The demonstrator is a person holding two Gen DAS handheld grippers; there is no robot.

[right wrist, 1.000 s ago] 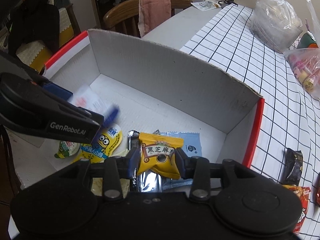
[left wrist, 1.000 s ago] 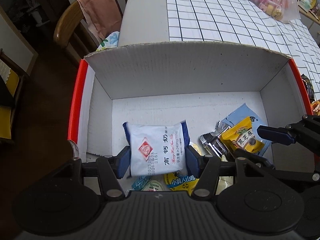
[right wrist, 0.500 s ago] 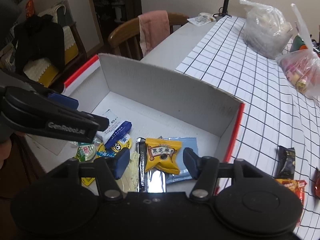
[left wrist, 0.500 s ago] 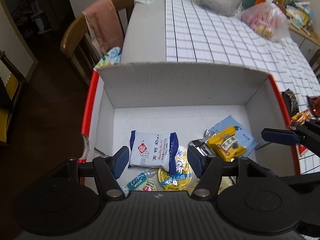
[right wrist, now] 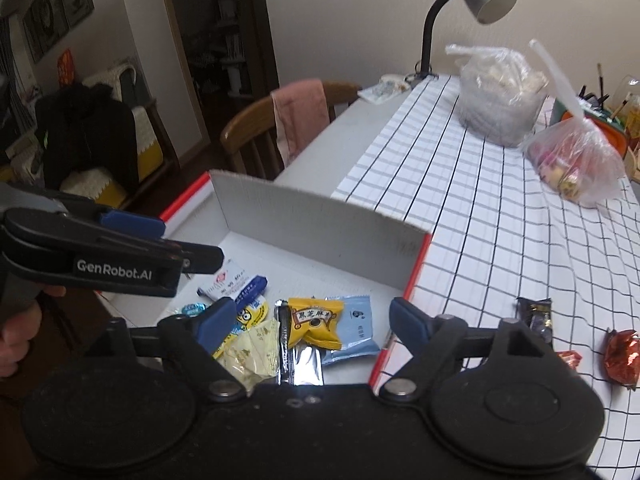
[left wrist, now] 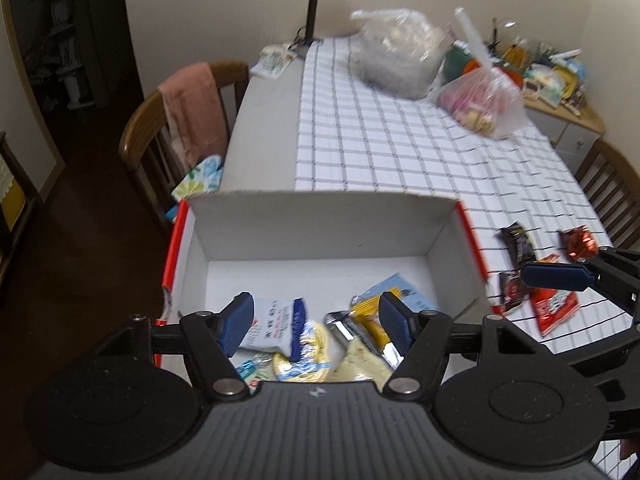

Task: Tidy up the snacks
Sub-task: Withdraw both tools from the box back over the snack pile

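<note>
Cardboard box (left wrist: 320, 224), white inside with red rims, sits at the table's (left wrist: 264, 128) near end and holds the white-blue packet (right wrist: 232, 284), yellow packet (right wrist: 316, 320), a pale blue one and a few more. Both grippers, left (left wrist: 316, 320) and right (right wrist: 312, 322), hang above it spread and empty. Loose snacks (left wrist: 552, 304) lie on the checked cloth just right of the box; I'd take the right gripper there, approach low and pinch one wrapper flat across its middle

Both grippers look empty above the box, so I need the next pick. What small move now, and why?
Probably swing the right gripper, open and empty, rightward to the dark packet on the checked cloth beside the box. Loose snacks lie outside there, nearer it than the left gripper, also open.
</note>
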